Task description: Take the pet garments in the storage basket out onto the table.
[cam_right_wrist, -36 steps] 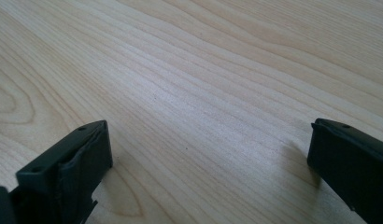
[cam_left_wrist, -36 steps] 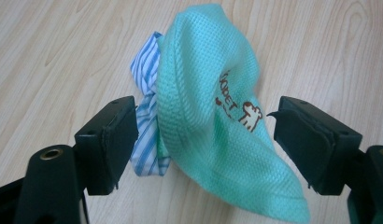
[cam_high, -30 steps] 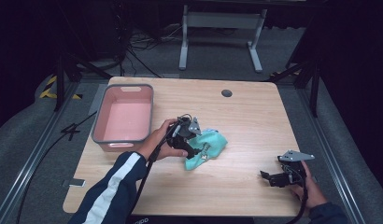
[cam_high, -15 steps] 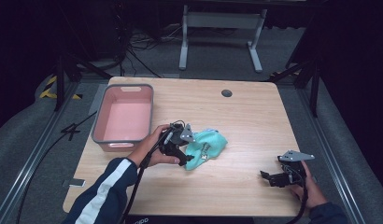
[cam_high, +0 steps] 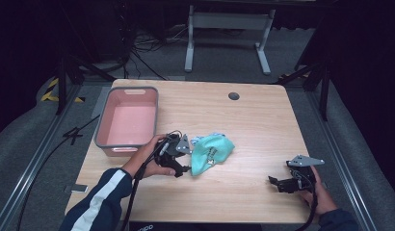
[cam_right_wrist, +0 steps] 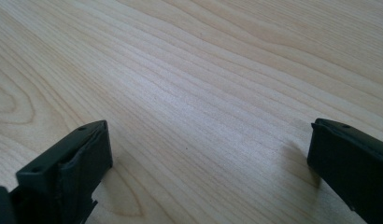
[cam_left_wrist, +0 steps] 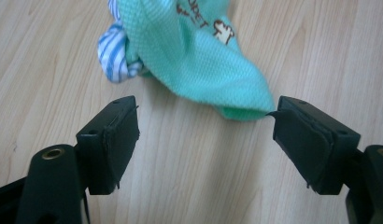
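Observation:
A crumpled teal cloth (cam_high: 212,151) with a blue-and-white striped part lies near the middle of the wooden table (cam_high: 243,120). My left gripper (cam_high: 182,163) sits just left of it, low over the wood. In the left gripper view its jaws stand wide apart with bare wood between them, and the teal cloth (cam_left_wrist: 203,60) lies just beyond the fingertips, its lower corner close to the right pad (cam_left_wrist: 301,140). My right gripper (cam_high: 277,183) rests near the table's front right, open, over bare table (cam_right_wrist: 203,93).
A pink tub (cam_high: 129,120) with a grey rim stands at the table's left side, close behind my left hand. A dark round hole (cam_high: 233,96) sits near the far edge. Cables trail from both grippers off the front edge.
My left gripper has drawn back leftward and toward the front, off the cloth, and sunk a little. The cloth stays on the table. The right gripper has kept still.

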Available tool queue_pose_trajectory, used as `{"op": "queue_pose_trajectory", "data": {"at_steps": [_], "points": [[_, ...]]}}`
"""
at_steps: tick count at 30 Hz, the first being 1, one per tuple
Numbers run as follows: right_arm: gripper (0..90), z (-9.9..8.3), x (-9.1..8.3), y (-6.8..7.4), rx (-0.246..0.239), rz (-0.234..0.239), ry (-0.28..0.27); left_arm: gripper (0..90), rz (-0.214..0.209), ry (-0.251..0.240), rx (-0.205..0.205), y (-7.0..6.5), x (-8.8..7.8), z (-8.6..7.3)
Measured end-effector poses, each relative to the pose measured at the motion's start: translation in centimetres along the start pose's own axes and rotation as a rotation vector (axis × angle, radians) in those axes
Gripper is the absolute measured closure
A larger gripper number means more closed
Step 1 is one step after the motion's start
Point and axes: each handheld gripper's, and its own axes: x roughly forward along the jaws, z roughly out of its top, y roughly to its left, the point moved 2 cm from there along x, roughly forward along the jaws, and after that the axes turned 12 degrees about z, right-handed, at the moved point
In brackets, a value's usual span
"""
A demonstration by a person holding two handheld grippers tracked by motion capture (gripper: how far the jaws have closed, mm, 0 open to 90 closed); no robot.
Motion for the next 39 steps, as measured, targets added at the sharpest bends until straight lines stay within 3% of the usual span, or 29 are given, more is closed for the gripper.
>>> {"op": "queue_pose_trajectory", "data": {"at_steps": [16, 19, 30, 33, 39], "points": [[0.3, 0.0, 0.0, 0.0, 0.002, -0.002, -0.001, 22.8, 0.013, 0.038, 0.010, -0.5, -0.8, -4.3], [0.3, 0.0, 0.0, 0.0, 0.001, -0.002, -0.001, 22.8, 0.017, 0.050, -0.003, -0.6, -0.9, -5.4], [0.3, 0.0, 0.0, 0.0, 0.002, -0.004, -0.002, 22.1, 0.057, 0.088, -0.008, -0.7, -1.6, -9.0], [0.3, 0.0, 0.0, 0.0, 0.003, -0.004, -0.002, 22.1, 0.057, 0.077, -0.040, -0.6, -1.8, -10.0], [0.3, 0.0, 0.0, 0.0, 0.003, -0.004, -0.002, 21.9, 0.077, 0.084, -0.064, -0.5, -2.2, -12.0]]}}
